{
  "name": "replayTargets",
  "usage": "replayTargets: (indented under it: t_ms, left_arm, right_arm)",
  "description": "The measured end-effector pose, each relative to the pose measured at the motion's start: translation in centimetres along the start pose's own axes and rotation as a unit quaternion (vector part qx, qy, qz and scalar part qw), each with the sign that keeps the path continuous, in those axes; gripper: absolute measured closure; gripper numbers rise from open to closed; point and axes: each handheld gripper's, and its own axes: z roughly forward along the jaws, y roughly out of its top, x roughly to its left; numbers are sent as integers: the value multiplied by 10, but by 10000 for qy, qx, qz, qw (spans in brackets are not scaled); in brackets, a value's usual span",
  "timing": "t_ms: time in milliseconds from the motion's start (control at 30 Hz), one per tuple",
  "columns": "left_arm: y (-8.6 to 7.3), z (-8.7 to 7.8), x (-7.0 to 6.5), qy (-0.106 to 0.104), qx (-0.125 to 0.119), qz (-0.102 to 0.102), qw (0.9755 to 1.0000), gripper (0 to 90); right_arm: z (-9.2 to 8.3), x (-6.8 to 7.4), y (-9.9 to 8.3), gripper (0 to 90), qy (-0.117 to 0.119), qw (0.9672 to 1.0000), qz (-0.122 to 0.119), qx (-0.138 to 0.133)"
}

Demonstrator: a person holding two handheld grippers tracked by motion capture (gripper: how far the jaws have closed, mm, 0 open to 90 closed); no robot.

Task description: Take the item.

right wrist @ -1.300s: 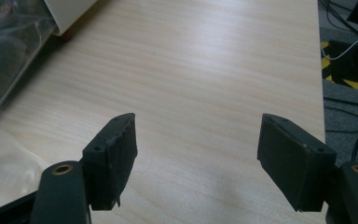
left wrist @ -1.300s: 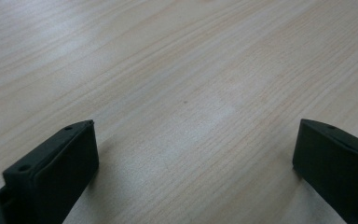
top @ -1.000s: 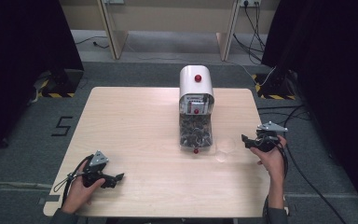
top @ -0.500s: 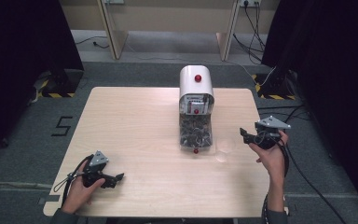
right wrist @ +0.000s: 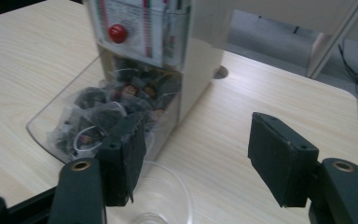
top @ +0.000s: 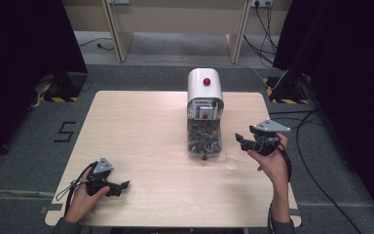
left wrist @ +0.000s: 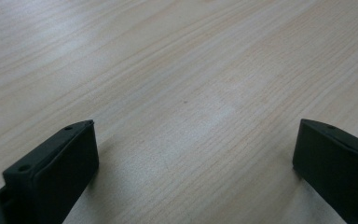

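Your left gripper [top: 111, 186] sits low at the near left corner of the table [top: 141, 126], its jaws spread wide with bare wood between them in the left gripper view; they pinch nothing, and the jaw tips lie close over the wood. Your right gripper [top: 243, 142] is held above the right side of the table, jaws also spread wide and empty, pointing toward the dispenser [top: 204, 97]. Compared with a second ago, your right hand [top: 271, 158] has carried its gripper a little farther from you and toward the dispenser, while your left hand [top: 85, 195] has stayed where it was. The dispenser stands at the middle of the table toward the far edge: a white rounded housing with a red knob [top: 206, 81] on top, a second red knob on its front, and a clear bin [top: 203, 139] at its foot packed with small dark wrapped packets [right wrist: 116, 112]. A clear cup [top: 232, 161] stands on the wood just right of the bin; in the right gripper view its rim [right wrist: 168, 186] shows just beyond your jaws, nearest the left one, touching neither as far as you can see.
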Motion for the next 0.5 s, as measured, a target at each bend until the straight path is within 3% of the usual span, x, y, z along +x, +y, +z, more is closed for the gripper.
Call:
replayTargets:
  t_ms: [500]
  left_arm:
    - [0, 0, 0, -1, -2, -1, 10000, 0]
  right_arm:
    - [27, 35, 12, 395, 348, 9987, -312, 180]
